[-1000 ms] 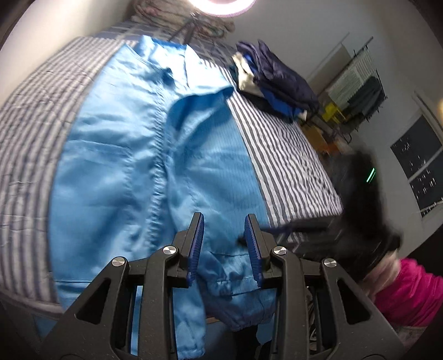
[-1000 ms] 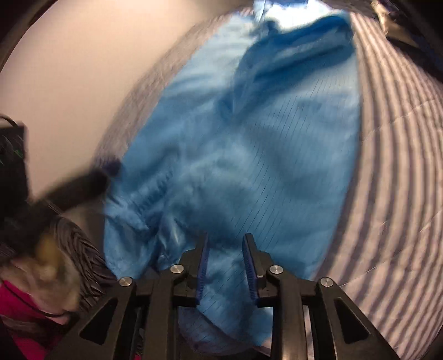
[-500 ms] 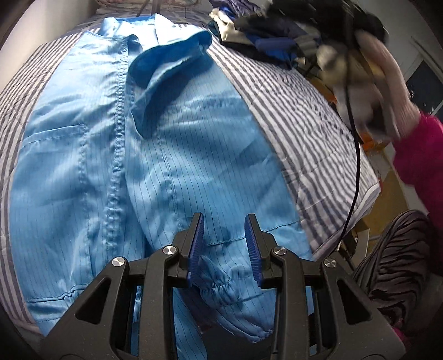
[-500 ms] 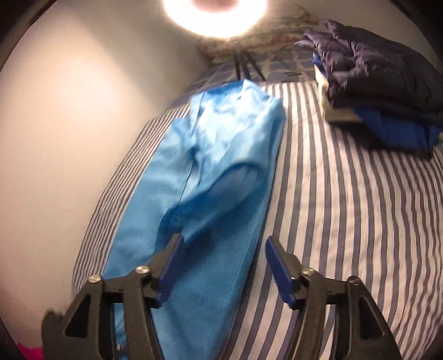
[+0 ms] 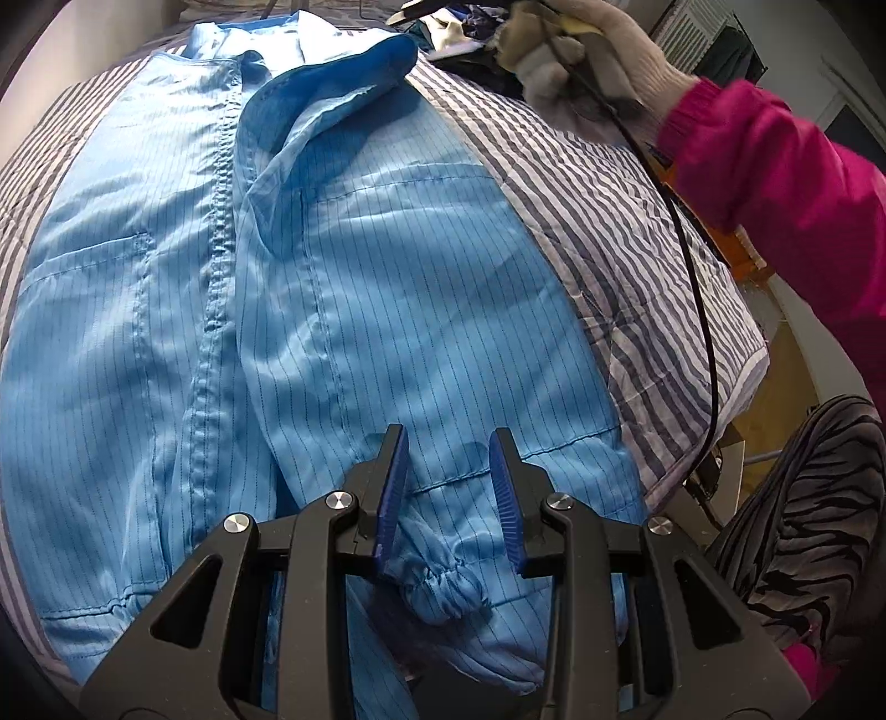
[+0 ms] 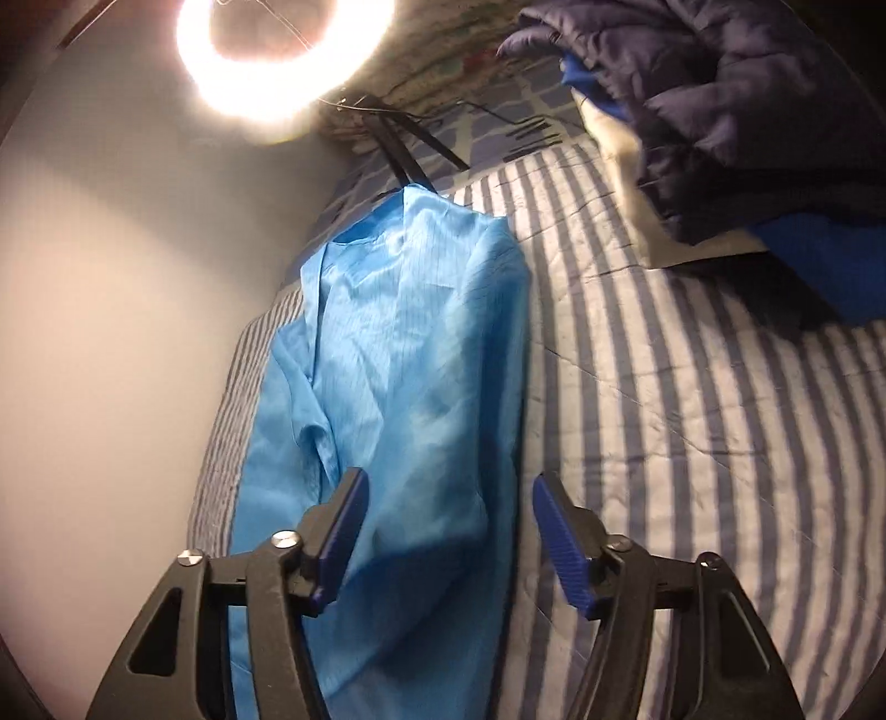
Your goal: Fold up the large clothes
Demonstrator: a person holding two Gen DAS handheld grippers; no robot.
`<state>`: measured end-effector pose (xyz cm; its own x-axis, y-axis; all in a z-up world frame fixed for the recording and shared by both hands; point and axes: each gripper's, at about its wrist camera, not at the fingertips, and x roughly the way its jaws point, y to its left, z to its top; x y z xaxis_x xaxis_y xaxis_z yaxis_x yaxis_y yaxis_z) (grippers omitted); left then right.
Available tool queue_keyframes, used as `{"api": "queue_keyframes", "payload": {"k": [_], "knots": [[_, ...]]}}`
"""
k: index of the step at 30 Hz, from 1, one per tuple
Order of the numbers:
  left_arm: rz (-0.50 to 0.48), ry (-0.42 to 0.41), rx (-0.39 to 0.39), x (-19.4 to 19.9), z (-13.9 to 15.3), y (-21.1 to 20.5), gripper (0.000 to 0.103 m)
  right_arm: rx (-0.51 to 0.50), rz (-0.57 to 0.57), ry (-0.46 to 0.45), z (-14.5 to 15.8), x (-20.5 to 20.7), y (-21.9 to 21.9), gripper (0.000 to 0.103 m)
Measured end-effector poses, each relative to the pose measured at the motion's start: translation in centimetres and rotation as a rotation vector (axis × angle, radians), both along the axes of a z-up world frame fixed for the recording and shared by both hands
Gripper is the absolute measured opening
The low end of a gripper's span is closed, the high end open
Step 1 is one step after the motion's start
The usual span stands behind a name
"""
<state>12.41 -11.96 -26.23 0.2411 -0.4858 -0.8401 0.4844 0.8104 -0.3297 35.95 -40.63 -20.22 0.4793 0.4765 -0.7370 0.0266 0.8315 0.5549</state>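
A large light-blue pinstriped garment [image 5: 360, 310] lies flat along a striped bed cover [image 5: 637, 266], collar at the far end. One sleeve is folded down over its front, and the gathered cuff [image 5: 443, 587] rests near the bed's near edge. My left gripper [image 5: 449, 471] hovers just above that cuff, jaws apart, pads not pressing on the cloth. In the right wrist view the garment [image 6: 415, 360] runs away toward the collar. My right gripper [image 6: 451, 498] hangs over its right edge with jaws closing and nothing between them.
A person's gloved hand [image 5: 581, 50] in a pink sleeve [image 5: 775, 183] reaches over the bed's far right, a black cable [image 5: 703, 310] trailing from it. A pile of dark clothes [image 6: 720, 111] lies at the far right of the bed. A ring light [image 6: 282, 55] stands at the head, beside a wall [image 6: 111, 332].
The right gripper swung from the garment's lower part up along the bed toward the collar end, and its jaws spread wider. The left gripper sank closer to the cuff.
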Motion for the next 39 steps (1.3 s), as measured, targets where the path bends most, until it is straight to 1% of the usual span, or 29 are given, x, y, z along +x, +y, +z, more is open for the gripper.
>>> {"api": "queue_keyframes", "payload": {"k": [1,2,3,4,6,10,12,13,14,15,16,18,19,20,21,23,24,25,27,28,29,32,33,35,36,37,38,39], "knots": [[-0.002,0.001,-0.001,0.0,0.0,-0.1,0.032,-0.001,0.017,0.011,-0.1,0.6,0.5,0.035],[-0.002,0.003,-0.004,0.0,-0.1,-0.1,0.032,-0.002,0.044,0.025,-0.2,1.1,1.1,0.021],[-0.001,0.005,-0.007,0.1,-0.1,-0.2,0.032,-0.007,0.063,0.036,-0.1,1.5,1.6,0.017],[0.000,0.007,-0.011,0.2,-0.2,-0.2,0.032,-0.015,0.072,0.034,0.1,1.7,2.0,0.009],[0.000,0.012,-0.017,0.3,-0.2,-0.2,0.032,-0.014,0.098,0.023,0.7,2.5,3.3,0.005],[-0.004,0.012,-0.019,0.4,-0.3,-0.2,0.032,-0.004,0.125,0.002,1.2,5.0,6.1,0.004],[-0.006,0.012,-0.019,0.6,-0.3,-0.4,0.032,0.026,0.135,-0.016,1.1,6.5,7.9,0.009],[-0.006,0.012,-0.019,0.6,-0.3,-0.5,0.032,0.045,0.135,-0.027,0.9,7.2,8.7,0.020],[-0.008,0.011,-0.018,0.7,-0.3,-0.6,0.032,0.063,0.132,-0.030,0.8,7.5,9.2,0.045],[-0.008,0.010,-0.017,0.7,-0.3,-0.6,0.032,0.115,0.131,-0.032,0.4,8.2,10.0,0.053],[-0.008,0.010,-0.016,0.8,-0.3,-0.6,0.032,0.140,0.131,-0.038,0.4,8.4,10.6,0.055],[-0.007,0.010,-0.018,0.7,-0.3,-0.6,0.032,0.127,0.157,-0.074,1.3,8.3,11.7,0.054],[-0.009,0.010,-0.018,0.7,-0.3,-0.6,0.032,0.107,0.171,-0.094,1.8,8.1,12.0,0.051],[-0.011,0.010,-0.019,0.7,-0.3,-0.5,0.032,0.063,0.194,-0.109,2.4,7.7,12.3,0.043],[-0.010,0.011,-0.021,0.7,-0.3,-0.4,0.032,0.025,0.201,-0.113,2.7,7.3,12.4,0.039],[-0.009,0.014,-0.027,0.6,-0.3,-0.3,0.032,-0.117,0.205,-0.101,3.1,5.6,12.2,0.024],[-0.010,0.016,-0.030,0.5,-0.3,-0.1,0.032,-0.174,0.205,-0.091,3.0,4.9,12.1,0.023],[-0.011,0.017,-0.031,0.5,-0.2,-0.1,0.032,-0.259,0.207,-0.088,2.7,3.8,12.1,0.020],[-0.012,0.013,-0.029,0.4,-0.2,-0.1,0.032,-0.354,0.215,-0.069,1.4,2.2,12.1,0.020],[-0.013,0.012,-0.027,0.3,-0.2,-0.1,0.032,-0.361,0.217,-0.057,0.6,1.9,12.2,0.020],[-0.013,0.012,-0.026,0.3,-0.2,-0.1,0.032,-0.346,0.221,-0.041,0.0,1.7,12.2,0.020],[-0.010,0.013,-0.025,0.2,-0.1,0.0,0.032,-0.259,0.245,-0.001,-1.7,2.3,13.6,0.021],[-0.008,0.013,-0.024,-0.1,-0.1,-0.2,0.032,-0.253,0.265,0.006,-2.3,2.5,14.5,0.021],[-0.004,0.016,-0.031,-0.1,0.0,-0.2,0.032,-0.299,0.319,0.016,-3.2,2.6,16.4,0.027],[-0.003,0.017,-0.038,-0.1,0.2,-0.1,0.032,-0.361,0.347,0.000,-3.3,2.4,17.4,0.027],[-0.001,0.018,-0.044,-0.2,0.4,-0.1,0.032,-0.379,0.357,-0.013,-2.9,2.2,17.7,0.027],[0.000,0.017,-0.056,-0.3,0.7,0.1,0.032,-0.360,0.363,-0.014,-2.5,2.1,17.5,0.027],[-0.001,0.014,-0.064,-0.5,0.9,0.3,0.032,-0.295,0.357,-0.013,-1.5,1.6,16.7,0.027]]}}
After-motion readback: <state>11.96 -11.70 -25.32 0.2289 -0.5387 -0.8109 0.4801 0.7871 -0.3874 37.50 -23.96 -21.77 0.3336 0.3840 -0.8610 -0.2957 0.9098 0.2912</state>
